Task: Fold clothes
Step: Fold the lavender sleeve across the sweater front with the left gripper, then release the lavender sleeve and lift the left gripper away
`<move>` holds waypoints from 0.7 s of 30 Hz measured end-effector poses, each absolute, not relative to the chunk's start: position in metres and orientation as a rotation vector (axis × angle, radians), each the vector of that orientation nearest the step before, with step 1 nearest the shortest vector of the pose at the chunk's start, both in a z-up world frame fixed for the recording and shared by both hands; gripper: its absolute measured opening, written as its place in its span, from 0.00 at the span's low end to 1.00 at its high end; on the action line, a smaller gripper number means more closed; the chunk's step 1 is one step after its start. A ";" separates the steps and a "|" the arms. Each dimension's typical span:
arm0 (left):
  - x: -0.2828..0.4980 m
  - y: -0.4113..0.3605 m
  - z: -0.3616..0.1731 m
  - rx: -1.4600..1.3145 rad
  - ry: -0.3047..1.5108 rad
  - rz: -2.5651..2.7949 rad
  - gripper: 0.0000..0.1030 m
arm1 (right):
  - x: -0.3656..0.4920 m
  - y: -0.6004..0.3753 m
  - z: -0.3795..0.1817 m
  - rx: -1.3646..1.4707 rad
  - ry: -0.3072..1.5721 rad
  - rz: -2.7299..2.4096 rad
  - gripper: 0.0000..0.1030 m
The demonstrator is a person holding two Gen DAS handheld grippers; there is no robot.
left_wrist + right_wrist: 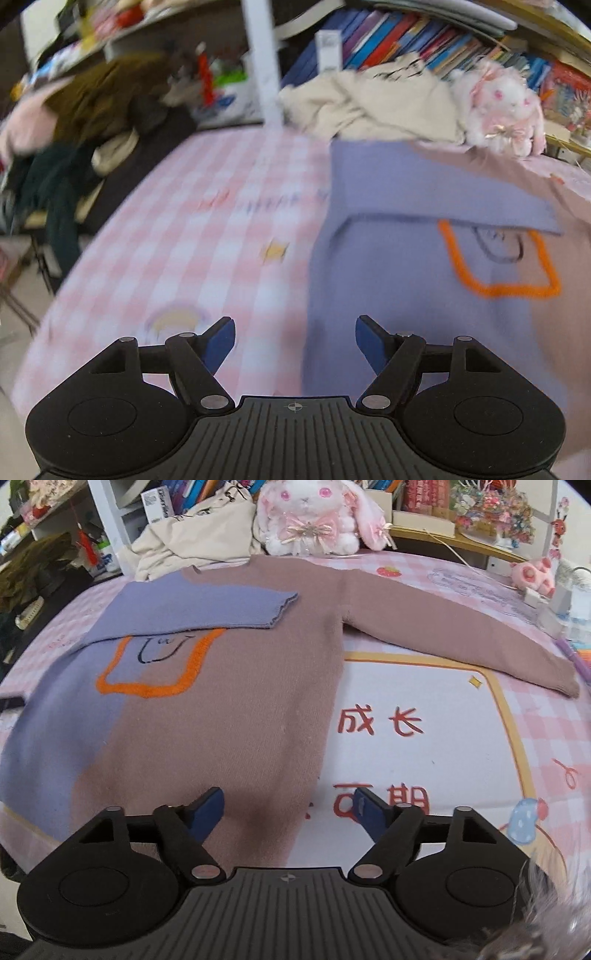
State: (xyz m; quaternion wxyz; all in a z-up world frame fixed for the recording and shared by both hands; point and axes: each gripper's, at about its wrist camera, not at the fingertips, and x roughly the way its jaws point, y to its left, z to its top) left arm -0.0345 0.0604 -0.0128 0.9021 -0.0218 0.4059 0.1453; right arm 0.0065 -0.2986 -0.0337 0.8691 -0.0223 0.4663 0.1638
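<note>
A sweater (221, 709), half purple and half dusty pink with an orange outline on the chest, lies flat on the bed. Its purple sleeve (207, 605) is folded across the chest; the pink sleeve (461, 627) stretches out to the right. My right gripper (290, 812) hovers open over the sweater's lower right edge, nothing between its fingers. In the blurred left wrist view, my left gripper (295, 343) stands open above the sweater's (406, 288) left edge, holding nothing.
The bed has a pink checked sheet (184, 229) with a white printed panel (424, 738). A plush rabbit (310, 513) and a cream garment (192, 542) lie at the head of the bed. Bookshelves (406, 40) stand behind; dark clothes (74, 147) pile at the left.
</note>
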 end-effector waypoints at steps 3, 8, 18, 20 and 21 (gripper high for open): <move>-0.046 0.071 -0.020 -0.118 0.833 0.284 0.70 | 0.002 -0.299 -0.032 -0.033 0.990 0.315 0.57; -0.043 0.074 -0.028 -0.197 0.859 0.214 0.21 | -0.008 -0.293 -0.031 -0.035 0.979 0.298 0.30; -0.050 0.093 -0.028 -0.205 0.836 0.191 0.04 | -0.012 -0.270 -0.029 -0.012 0.961 0.285 0.12; -0.051 0.101 -0.027 -0.215 0.831 0.201 0.04 | -0.014 -0.260 -0.029 -0.026 0.955 0.301 0.12; -0.053 0.104 -0.028 -0.218 0.831 0.203 0.04 | -0.015 -0.255 -0.029 -0.036 0.950 0.306 0.12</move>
